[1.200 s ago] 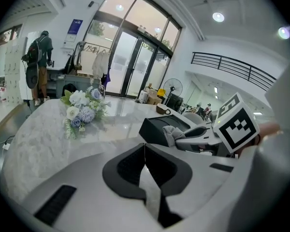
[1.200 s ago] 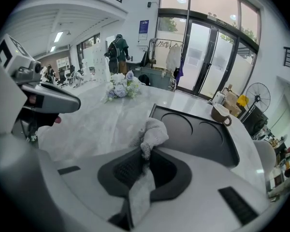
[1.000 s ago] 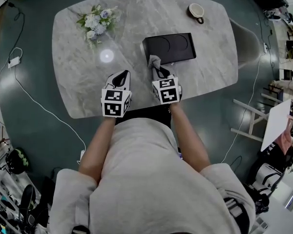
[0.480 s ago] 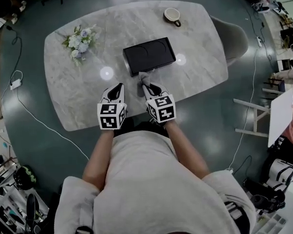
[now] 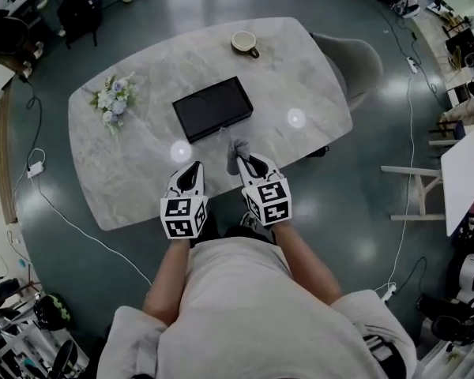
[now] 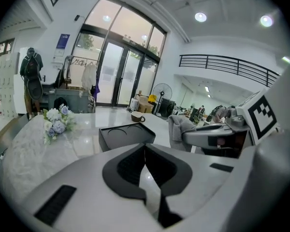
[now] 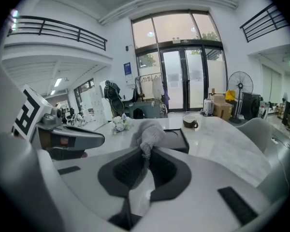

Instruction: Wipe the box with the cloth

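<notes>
The black box (image 5: 213,107) lies flat near the middle of the marble table (image 5: 126,180), with two round recesses in its top. My right gripper (image 5: 246,163) hovers just short of the box's near edge, shut on a bunched grey cloth (image 5: 237,150) that sticks up from the jaws. In the right gripper view the cloth (image 7: 148,133) hides part of the box (image 7: 178,138). My left gripper (image 5: 193,169) sits beside the right one, to the box's near left, shut with nothing in it. From the left gripper view (image 6: 145,145) the box (image 6: 125,133) lies ahead.
A coffee cup (image 5: 243,43) stands at the table's far edge behind the box. A bunch of pale flowers (image 5: 112,101) lies at the far left. A grey chair (image 5: 355,54) is tucked in on the right. Cables run across the floor on the left.
The right gripper with the cloth has drawn back from the box's near edge toward the person. The left gripper has come back alongside it.
</notes>
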Tool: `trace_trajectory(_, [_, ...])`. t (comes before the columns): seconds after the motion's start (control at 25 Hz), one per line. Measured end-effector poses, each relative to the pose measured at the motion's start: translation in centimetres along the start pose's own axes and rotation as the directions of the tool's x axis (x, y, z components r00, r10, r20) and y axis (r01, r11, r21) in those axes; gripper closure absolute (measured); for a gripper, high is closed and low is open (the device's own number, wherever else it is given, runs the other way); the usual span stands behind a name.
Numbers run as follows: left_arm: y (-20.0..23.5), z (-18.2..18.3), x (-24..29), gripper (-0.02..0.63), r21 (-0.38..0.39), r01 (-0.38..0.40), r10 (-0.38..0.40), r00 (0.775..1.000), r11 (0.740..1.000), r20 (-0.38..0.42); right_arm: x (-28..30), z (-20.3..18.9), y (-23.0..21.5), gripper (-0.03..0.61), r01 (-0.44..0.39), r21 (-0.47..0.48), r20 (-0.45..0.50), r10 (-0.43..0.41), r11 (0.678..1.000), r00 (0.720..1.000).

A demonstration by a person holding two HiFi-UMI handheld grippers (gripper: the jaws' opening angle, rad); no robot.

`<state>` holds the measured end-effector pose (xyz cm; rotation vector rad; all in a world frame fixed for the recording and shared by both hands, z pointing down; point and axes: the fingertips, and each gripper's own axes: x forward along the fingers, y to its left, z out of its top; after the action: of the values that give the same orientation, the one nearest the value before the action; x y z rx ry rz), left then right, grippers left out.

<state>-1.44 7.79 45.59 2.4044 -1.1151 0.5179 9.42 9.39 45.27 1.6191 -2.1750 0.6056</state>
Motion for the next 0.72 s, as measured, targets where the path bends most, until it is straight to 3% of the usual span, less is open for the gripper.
trace_trajectory(0.28, [-6.6, 4.4, -3.5, 0.589, 0.035, -0.057, 0.050, 0.982, 0.998, 0.180, -7.7, 4.2, -2.6, 0.529, 0.017, -0.077, 0.200, -0.002, 0.997, 0.980])
trace_trajectory(0.44, [-9.1, 7.8, -5.9, 0.589, 0.074, -0.121, 0.096, 0.956, 0.990, 0.279, -11.8, 7.8, -3.5, 0.529, 0.024, -0.101, 0.323, 0.010, 0.995, 0.946])
trace_trajectory(0.72, [-9.9, 12.6, -10.0, 0.589, 0.137, -0.185, 0.114, 0.905, 0.973, 0.411, -15.7, 12.9, -2.3, 0.529, 0.062, -0.152, 0.483, 0.020, 0.986, 0.875])
